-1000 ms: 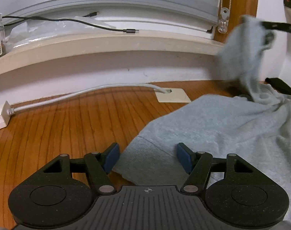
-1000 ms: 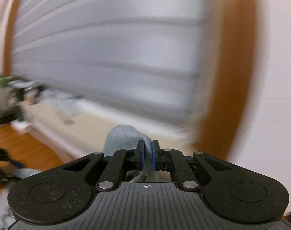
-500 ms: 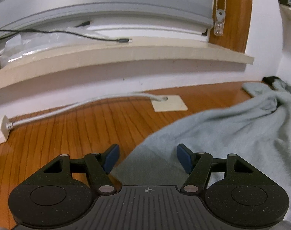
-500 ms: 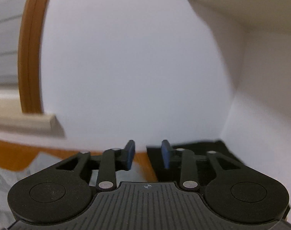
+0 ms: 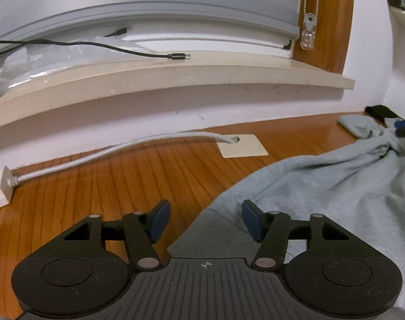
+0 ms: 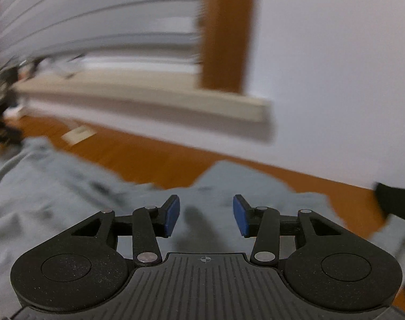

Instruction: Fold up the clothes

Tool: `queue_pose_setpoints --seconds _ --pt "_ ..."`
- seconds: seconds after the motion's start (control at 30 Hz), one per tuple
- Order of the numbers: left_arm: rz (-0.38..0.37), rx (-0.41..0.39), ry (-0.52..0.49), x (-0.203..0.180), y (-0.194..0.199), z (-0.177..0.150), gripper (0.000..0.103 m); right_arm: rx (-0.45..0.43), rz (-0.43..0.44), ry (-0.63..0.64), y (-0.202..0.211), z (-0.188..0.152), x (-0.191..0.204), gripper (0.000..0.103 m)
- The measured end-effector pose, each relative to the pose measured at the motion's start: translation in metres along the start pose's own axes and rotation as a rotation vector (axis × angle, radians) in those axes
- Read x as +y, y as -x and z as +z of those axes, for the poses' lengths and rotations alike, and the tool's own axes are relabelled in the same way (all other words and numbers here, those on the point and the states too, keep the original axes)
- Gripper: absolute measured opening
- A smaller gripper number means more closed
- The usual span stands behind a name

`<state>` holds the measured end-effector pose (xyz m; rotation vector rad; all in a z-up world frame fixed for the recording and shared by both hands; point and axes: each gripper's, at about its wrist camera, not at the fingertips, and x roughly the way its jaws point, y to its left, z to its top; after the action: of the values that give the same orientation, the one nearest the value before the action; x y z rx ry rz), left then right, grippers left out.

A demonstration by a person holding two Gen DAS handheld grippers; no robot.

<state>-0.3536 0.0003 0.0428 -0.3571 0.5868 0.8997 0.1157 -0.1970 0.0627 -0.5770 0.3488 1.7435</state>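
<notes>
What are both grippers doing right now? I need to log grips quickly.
Left gripper: jaws open, just narrowed, around the hem of the grey cotton sweatshirt, not pressing.
Right gripper: jaws open, just widened, holding nothing.

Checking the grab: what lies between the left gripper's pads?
In the left wrist view, the grey garment's hem corner lies between the left gripper's open pads, on the wooden table.

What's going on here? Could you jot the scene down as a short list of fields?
surface: wooden table
garment: grey garment lying spread and rumpled on the table
left gripper: open, jaws just narrowing, garment's hem corner between them, not pinched
right gripper: open above the cloth, jaws just widening, nothing gripped
background: white cable across the table, window ledge behind
</notes>
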Motion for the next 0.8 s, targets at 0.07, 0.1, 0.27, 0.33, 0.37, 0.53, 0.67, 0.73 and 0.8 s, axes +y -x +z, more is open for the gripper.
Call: queue_pose_setpoints --seconds 0.07,0.1,0.27,0.33,0.37,0.53,0.67,0.73,0.8 --pt "-0.001 0.006 -0.004 0.001 -0.001 -0.001 0.057 0.019 0.03 0.025 -0.007 0.002 0.012 0.046" --pt "-0.001 0.009 -0.007 0.001 -0.002 -0.002 0.056 0.033 0.038 0.037 -0.01 0.001 0.016 0.046" --pt "-0.011 0.016 -0.018 0.001 -0.006 -0.006 0.054 0.09 0.012 0.096 -0.006 -0.012 0.017 0.047" --pt "-0.019 0.01 -0.015 0.001 -0.007 -0.007 0.05 0.104 -0.024 0.119 -0.009 -0.017 0.016 0.047" --pt "-0.024 0.008 -0.014 0.001 -0.008 -0.007 0.048 0.104 -0.042 0.12 -0.011 -0.019 0.014 0.044" --pt "-0.035 -0.002 -0.036 -0.008 -0.006 -0.008 0.02 0.075 -0.102 0.103 -0.005 -0.018 -0.005 0.003" --pt "0.011 -0.044 -0.079 -0.021 0.013 0.001 0.007 -0.052 -0.194 0.136 0.031 0.004 -0.006 0.003" --pt "0.016 -0.098 -0.081 -0.026 0.036 0.013 0.007 -0.116 -0.241 0.156 0.051 0.017 -0.006 0.003" --pt "0.029 -0.174 -0.106 -0.035 0.071 0.032 0.006 -0.188 -0.285 0.188 0.08 0.036 -0.004 0.003"
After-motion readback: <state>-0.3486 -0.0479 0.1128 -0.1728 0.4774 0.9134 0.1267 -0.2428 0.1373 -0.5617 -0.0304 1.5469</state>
